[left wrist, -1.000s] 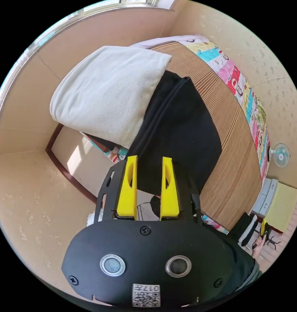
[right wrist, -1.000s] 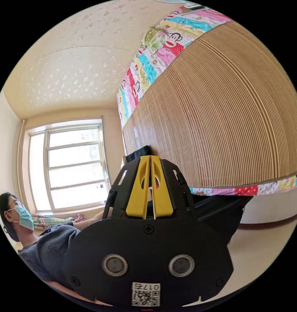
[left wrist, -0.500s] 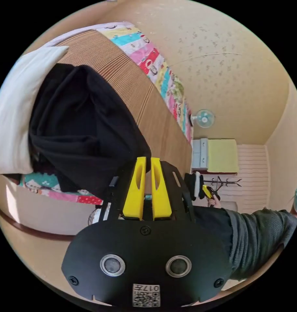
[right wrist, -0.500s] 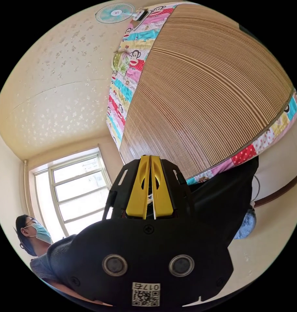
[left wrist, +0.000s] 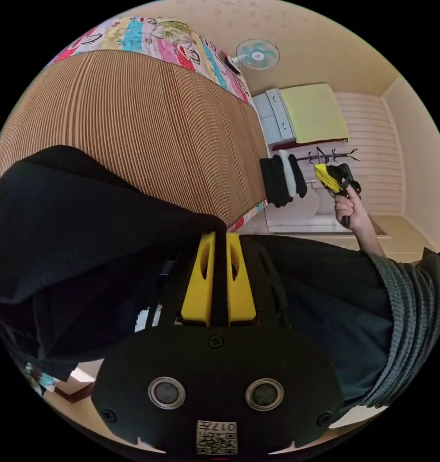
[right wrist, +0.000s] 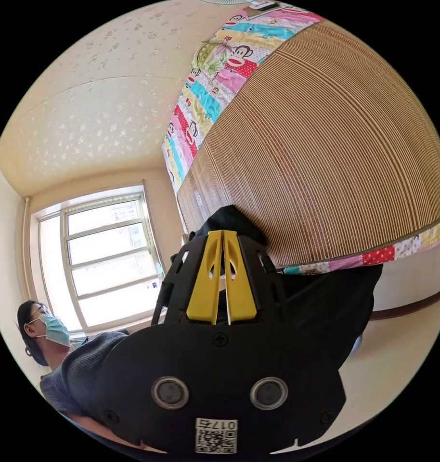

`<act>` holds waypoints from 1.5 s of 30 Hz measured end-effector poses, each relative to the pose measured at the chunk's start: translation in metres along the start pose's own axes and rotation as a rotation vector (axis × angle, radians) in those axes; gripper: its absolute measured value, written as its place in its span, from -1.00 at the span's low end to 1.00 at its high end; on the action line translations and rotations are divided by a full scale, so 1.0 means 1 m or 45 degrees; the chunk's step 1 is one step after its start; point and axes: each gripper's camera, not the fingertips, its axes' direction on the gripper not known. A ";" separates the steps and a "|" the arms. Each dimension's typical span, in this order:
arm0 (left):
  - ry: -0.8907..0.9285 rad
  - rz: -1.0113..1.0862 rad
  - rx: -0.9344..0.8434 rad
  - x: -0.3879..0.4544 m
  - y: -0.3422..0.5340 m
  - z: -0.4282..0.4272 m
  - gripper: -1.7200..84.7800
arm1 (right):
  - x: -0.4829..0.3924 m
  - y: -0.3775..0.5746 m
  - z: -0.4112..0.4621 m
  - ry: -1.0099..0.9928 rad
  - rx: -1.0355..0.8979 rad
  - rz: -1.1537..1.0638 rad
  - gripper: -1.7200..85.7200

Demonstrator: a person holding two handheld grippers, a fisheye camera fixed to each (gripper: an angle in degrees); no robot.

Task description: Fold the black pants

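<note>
The black pants (left wrist: pixel 85 231) lie on the striped bamboo mat (left wrist: pixel 148 125) of the bed, near its edge, and part of them hangs down over the side; the left gripper (left wrist: pixel 219 237) has its yellow jaws pinched tight on a corner of the cloth; far off in the left gripper view a hand (left wrist: pixel 347 209) holds the right gripper (left wrist: pixel 331 177), up in the air and well apart from the pants there. In the right gripper view the right gripper (right wrist: pixel 223 236) has its jaws pressed together, and I cannot tell if any cloth is caught between them; a black bump of the pants (right wrist: pixel 229 221) sits just past the tips. To fold well, the left gripper should lift the corner and carry it flat over the mat; the pull should be slow and even, so the cloth does not bunch or slip off the bed (right wrist: pixel 215 77).
</note>
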 end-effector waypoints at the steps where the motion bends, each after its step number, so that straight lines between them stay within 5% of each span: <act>1: 0.001 -0.034 0.161 -0.002 0.017 -0.032 -0.85 | 0.002 -0.001 0.001 0.002 0.002 0.008 -0.96; 7: -0.454 -0.367 0.980 -0.017 0.108 -0.213 -0.77 | 0.019 -0.014 0.021 -0.017 0.024 0.058 -0.95; 9: -0.487 -0.512 1.077 -0.050 0.115 -0.242 -0.73 | 0.017 -0.025 0.039 -0.029 0.003 0.048 -0.95; 17: -0.106 -1.004 0.932 -0.222 0.080 -0.222 -0.64 | -0.013 -0.055 0.095 -0.014 -0.103 -0.086 -0.95; 20: 0.180 -0.908 0.929 -0.238 0.064 -0.193 -0.78 | -0.024 -0.060 0.109 -0.019 -0.147 -0.154 -0.95; 25: -0.008 -0.301 0.614 -0.125 0.038 -0.144 -0.86 | -0.063 -0.068 0.145 -0.034 -0.295 -0.354 -0.92; 31: -0.061 0.098 0.251 0.002 0.059 -0.037 -0.86 | -0.152 -0.087 0.254 0.129 -0.608 -0.663 -0.78; 37: -0.033 0.203 0.049 0.052 0.088 0.073 -0.86 | -0.219 -0.077 0.432 0.616 -1.047 -0.967 -0.66; 45: -0.112 0.225 0.010 0.075 0.120 0.174 -0.86 | -0.148 -0.014 0.626 1.543 -1.611 -1.137 -0.56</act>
